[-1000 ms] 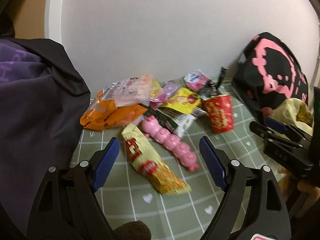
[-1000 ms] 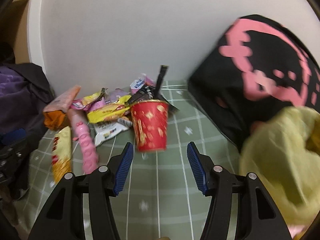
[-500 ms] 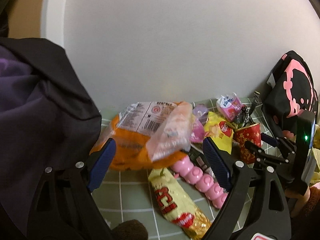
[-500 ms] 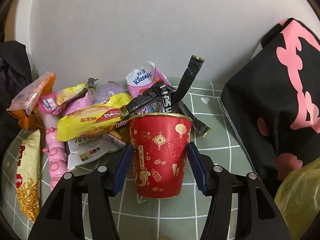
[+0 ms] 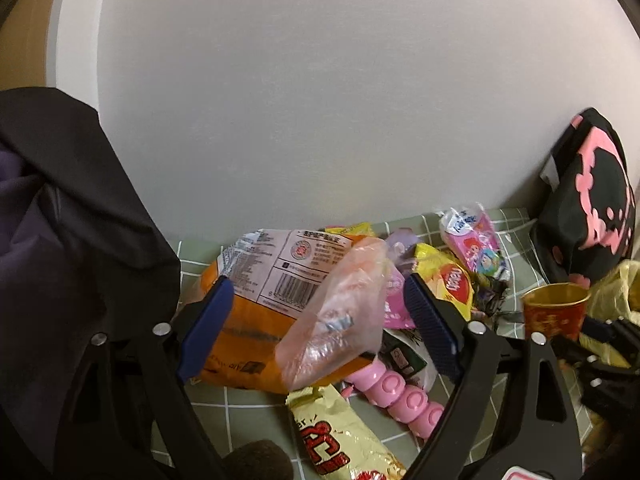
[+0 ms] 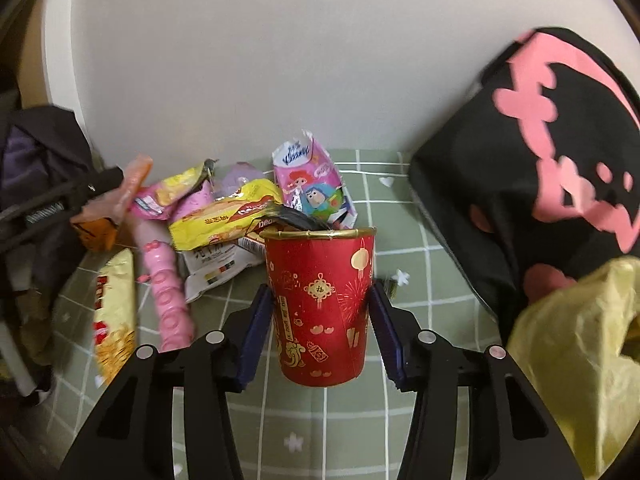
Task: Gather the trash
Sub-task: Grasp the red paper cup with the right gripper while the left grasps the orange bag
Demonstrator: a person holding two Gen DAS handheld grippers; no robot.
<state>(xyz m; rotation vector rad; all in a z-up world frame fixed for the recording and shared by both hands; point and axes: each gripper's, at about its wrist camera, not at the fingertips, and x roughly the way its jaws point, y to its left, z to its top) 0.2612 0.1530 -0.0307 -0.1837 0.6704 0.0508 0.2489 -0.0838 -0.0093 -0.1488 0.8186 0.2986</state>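
Note:
A red paper cup [image 6: 320,304] with gold prints stands upright on the green checked cloth [image 6: 320,432], between the fingers of my right gripper [image 6: 320,320]. Its jaws are closing, and both blue pads touch the cup's sides. The left wrist view shows the same cup [image 5: 554,312] at the right. My left gripper [image 5: 316,324] is open around an orange snack bag [image 5: 248,320] with a clear crumpled end; the pads do not squeeze it. Behind the cup lies a heap of wrappers: a yellow one [image 6: 224,220], a pink tissue pack [image 6: 308,184], a pink tube [image 6: 168,300] and a gold packet [image 6: 112,312].
A black bag with pink shapes [image 6: 540,160] stands at the right against the white wall. A yellow plastic bag [image 6: 580,360] hangs at the lower right. A dark jacket [image 5: 60,260] fills the left side.
My left gripper moved forward to the orange bag, which now lies between its fingers. My right gripper advanced to the red cup and its jaws narrowed onto it.

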